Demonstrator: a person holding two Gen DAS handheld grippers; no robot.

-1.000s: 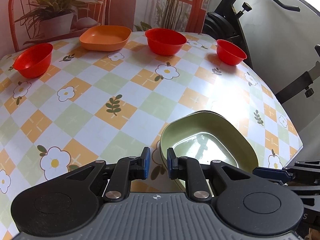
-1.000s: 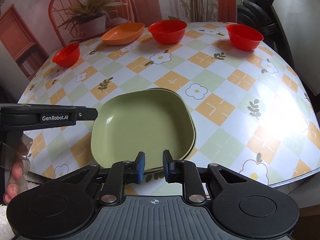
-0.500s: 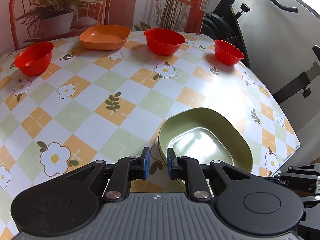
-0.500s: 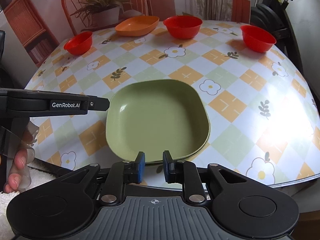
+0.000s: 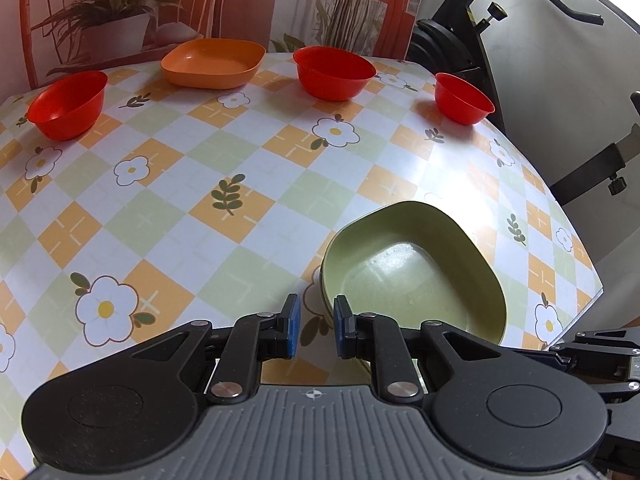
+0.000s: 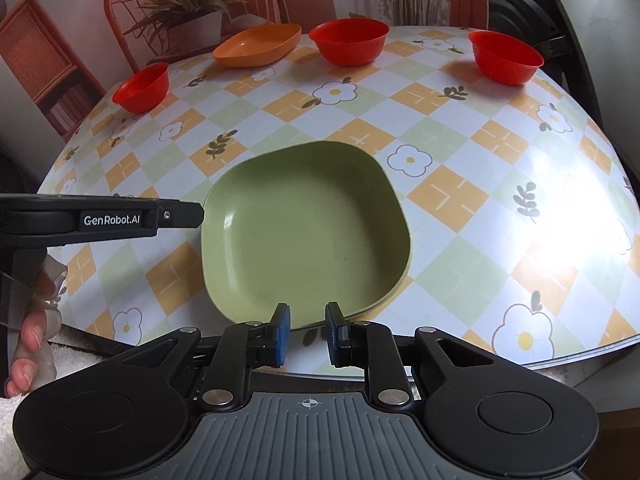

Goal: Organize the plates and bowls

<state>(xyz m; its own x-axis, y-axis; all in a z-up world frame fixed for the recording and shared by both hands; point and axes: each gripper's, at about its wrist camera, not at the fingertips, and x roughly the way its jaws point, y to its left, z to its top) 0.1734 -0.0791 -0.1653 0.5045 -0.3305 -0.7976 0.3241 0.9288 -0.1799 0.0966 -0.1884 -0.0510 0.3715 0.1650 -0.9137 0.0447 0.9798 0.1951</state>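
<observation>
A green square plate [image 6: 304, 232] lies near the table's front edge, with a second green rim showing under it. My right gripper [image 6: 306, 334] hovers just short of its near rim, jaws slightly apart and empty. My left gripper [image 5: 316, 332] is off the plate's [image 5: 412, 280] left corner, also open and empty; its body [image 6: 120, 220] shows in the right wrist view. Along the far side stand an orange plate [image 5: 214, 62] and three red bowls [image 5: 68, 104] [image 5: 334, 72] [image 5: 464, 98].
The round table [image 5: 168, 208] wears a checked flower cloth and its edge curves away on the right. An exercise bike [image 5: 472, 20] stands beyond the right side. A red chair with a potted plant [image 6: 188, 12] is behind. A person's hand [image 6: 28, 340] holds the left gripper.
Both grippers have drawn back from the green plate toward the table's front edge. The plate has stayed where it lay, and both sets of jaws keep the same small gap.
</observation>
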